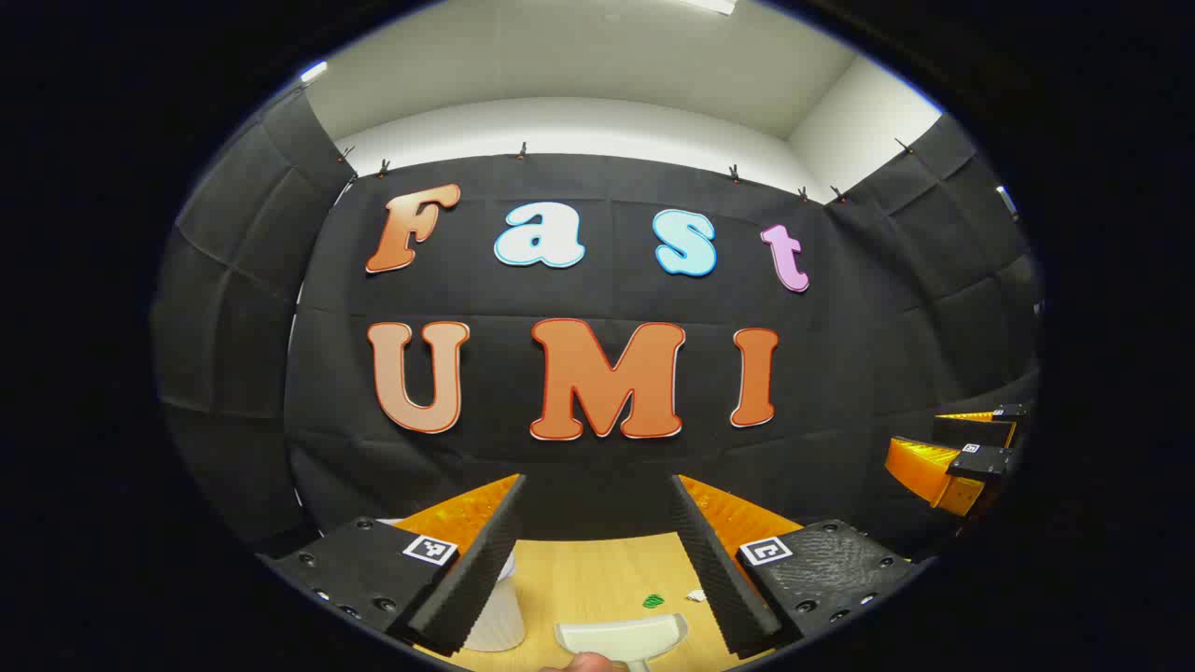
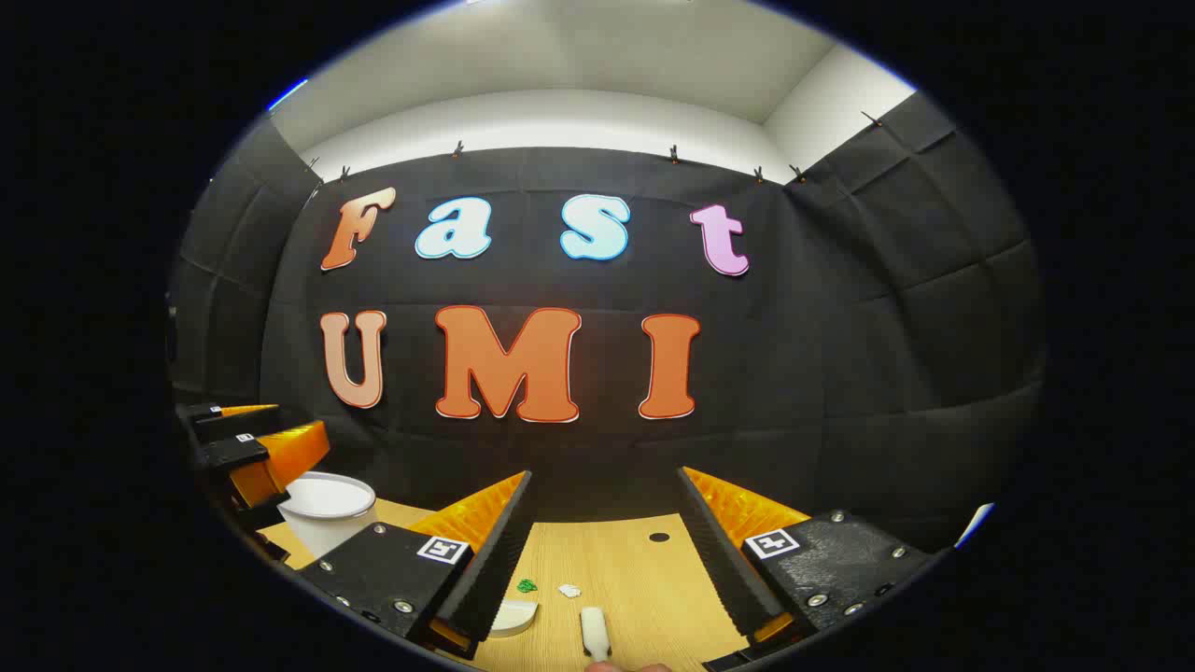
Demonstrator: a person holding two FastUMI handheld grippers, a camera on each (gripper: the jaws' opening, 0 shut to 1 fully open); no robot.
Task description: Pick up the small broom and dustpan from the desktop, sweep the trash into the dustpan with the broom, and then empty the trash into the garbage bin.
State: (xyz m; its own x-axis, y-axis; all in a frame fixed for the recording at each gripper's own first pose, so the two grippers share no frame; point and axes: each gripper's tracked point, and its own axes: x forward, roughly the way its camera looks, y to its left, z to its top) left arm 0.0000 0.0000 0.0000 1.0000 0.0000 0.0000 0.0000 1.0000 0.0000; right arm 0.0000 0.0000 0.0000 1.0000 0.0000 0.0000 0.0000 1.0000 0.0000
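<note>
- Step: pickup not begun; left gripper point(image 1: 597, 569) and right gripper point(image 2: 607, 569) spread, empty
- Next: lower onto dustpan point(image 1: 624, 637) and broom point(image 2: 594, 631), bottom centre

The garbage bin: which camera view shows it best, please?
The right gripper view: the white garbage bin stands on the desk with its open rim and upper wall visible, behind the other gripper. The left gripper view shows just part of its ribbed wall behind a finger.
</note>
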